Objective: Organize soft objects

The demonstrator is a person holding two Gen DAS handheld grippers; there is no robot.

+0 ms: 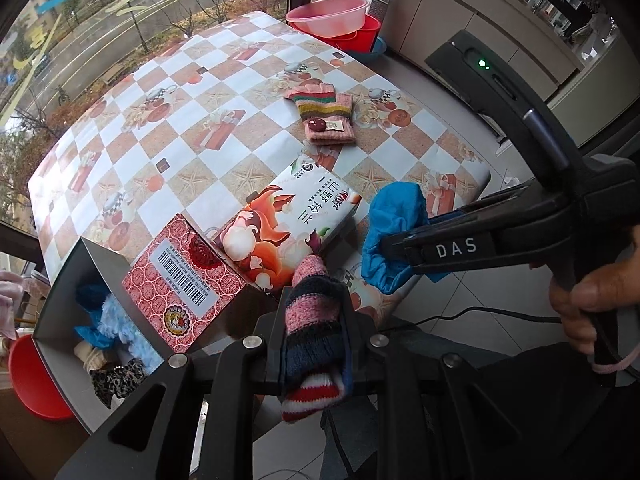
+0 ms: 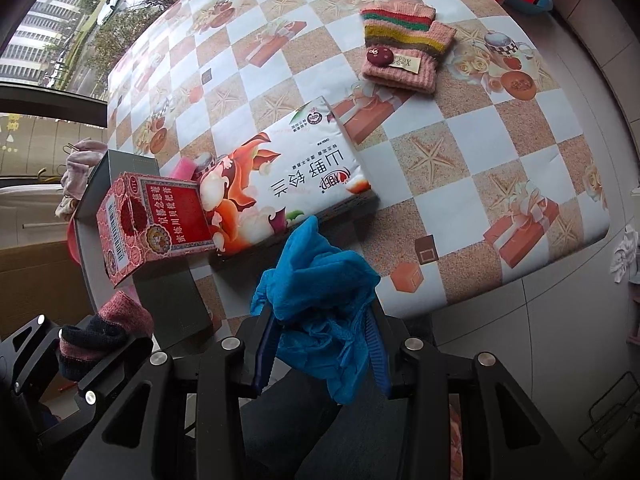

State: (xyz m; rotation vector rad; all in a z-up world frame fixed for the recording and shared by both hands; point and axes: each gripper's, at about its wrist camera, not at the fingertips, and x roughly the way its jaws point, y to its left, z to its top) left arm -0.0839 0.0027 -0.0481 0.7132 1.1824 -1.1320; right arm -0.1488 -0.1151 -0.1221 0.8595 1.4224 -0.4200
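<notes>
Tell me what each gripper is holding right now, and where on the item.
Left gripper clamps a striped knit glove across its middle. Right gripper pinches a bunched blue cloth at its lower part.

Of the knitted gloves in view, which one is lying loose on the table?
The pink rainbow-striped glove with a red button; the pink-and-navy glove is clamped in the left gripper.

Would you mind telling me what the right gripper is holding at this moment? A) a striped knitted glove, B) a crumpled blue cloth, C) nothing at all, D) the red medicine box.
B: in the right wrist view the right gripper has its jaws closed on a crumpled blue cloth, while the striped knitted glove sits in the left gripper.
</notes>
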